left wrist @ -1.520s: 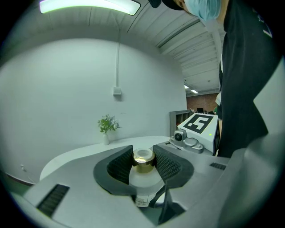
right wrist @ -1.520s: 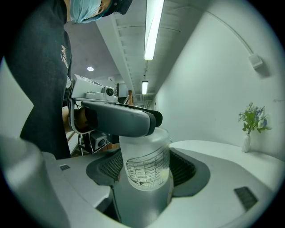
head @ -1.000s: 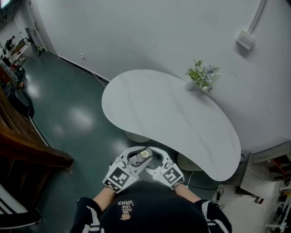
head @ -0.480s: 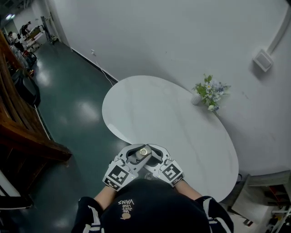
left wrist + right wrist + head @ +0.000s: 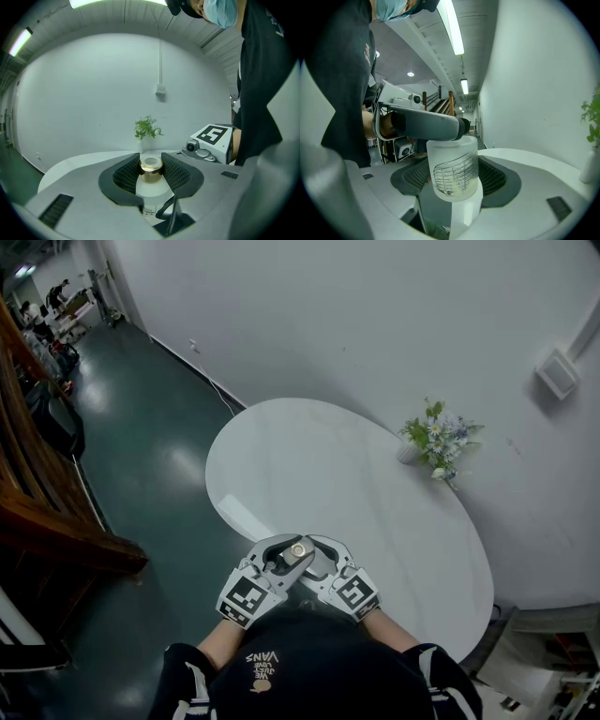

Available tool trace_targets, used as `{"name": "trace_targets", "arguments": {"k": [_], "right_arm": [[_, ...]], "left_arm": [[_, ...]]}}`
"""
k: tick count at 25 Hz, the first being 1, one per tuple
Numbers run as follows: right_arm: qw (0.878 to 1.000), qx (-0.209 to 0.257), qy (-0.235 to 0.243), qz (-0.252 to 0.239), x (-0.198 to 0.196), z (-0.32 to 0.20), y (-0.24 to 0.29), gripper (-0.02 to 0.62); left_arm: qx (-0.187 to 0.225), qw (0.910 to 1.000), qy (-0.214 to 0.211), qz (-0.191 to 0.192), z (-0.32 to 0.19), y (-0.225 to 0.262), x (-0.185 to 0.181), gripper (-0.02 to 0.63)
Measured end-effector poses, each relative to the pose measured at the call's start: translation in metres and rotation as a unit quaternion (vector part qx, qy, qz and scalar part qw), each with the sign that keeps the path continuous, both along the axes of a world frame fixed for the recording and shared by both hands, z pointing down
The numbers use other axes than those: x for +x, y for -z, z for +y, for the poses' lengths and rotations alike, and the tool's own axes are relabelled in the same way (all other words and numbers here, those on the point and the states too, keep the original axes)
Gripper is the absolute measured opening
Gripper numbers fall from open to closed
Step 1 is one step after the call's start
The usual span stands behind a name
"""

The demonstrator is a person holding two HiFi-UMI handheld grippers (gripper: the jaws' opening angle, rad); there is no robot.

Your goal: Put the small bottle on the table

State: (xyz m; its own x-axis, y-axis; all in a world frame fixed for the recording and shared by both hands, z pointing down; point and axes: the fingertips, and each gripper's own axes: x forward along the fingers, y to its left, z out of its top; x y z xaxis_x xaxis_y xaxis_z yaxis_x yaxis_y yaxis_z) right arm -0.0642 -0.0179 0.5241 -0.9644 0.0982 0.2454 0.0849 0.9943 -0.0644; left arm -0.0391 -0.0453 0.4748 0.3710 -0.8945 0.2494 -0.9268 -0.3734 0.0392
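At the far left of the head view a wooden staircase (image 5: 42,521) stands on the glossy dark green floor (image 5: 150,456). Right of it, the person's black cap (image 5: 314,671) fills the bottom edge, with both arms reaching forward from under it.

The left claw (image 5: 281,561) is pinched on the gold cap (image 5: 151,169) of the small bottle (image 5: 298,550). In the left gripper view both ribbed pads (image 5: 125,174) press against the cap's sides, and the frosted body runs back toward the camera. The claw's marker cube (image 5: 246,597) sits just in front of the cap brim.

The small bottle is carried in the air between the two claws. From the head view it is at the near rim of the white oval table (image 5: 309,474) and not resting on it.

The right claw (image 5: 323,564) meets the bottle from the other side. In the right gripper view its two pads (image 5: 494,177) flank the frosted body, which bears a printed line pattern, and close on it. One grey jaw of the left claw crosses just above the bottle's top. The right claw's marker cube (image 5: 354,593) is near the left one, the two close together in front of the person.

Farther right, at the far edge of the table against the white wall (image 5: 356,324), stands a small white vase of flowers (image 5: 436,439) with green leaves and pale blooms. Beyond it, high on the wall, is a white wall box (image 5: 560,374) with a conduit running up from it.
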Motion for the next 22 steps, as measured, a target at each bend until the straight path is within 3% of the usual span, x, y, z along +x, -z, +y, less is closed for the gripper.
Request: {"name": "trace_targets", "arguments": {"k": [15, 22], "right_arm": [[0.992, -0.034, -0.121, 0.011, -0.053, -0.075, -0.023, 0.282], [0.984, -0.052, -0.168, 0.024, -0.053, -0.095, -0.034, 0.282]], "left_arm": [[-0.007, 0.9929, -0.116, -0.024, -0.068, -0.023, -0.048, 0.158], [-0.008, 0.9924, -0.12, -0.027, -0.095, -0.028, -0.076, 0.158]]}}
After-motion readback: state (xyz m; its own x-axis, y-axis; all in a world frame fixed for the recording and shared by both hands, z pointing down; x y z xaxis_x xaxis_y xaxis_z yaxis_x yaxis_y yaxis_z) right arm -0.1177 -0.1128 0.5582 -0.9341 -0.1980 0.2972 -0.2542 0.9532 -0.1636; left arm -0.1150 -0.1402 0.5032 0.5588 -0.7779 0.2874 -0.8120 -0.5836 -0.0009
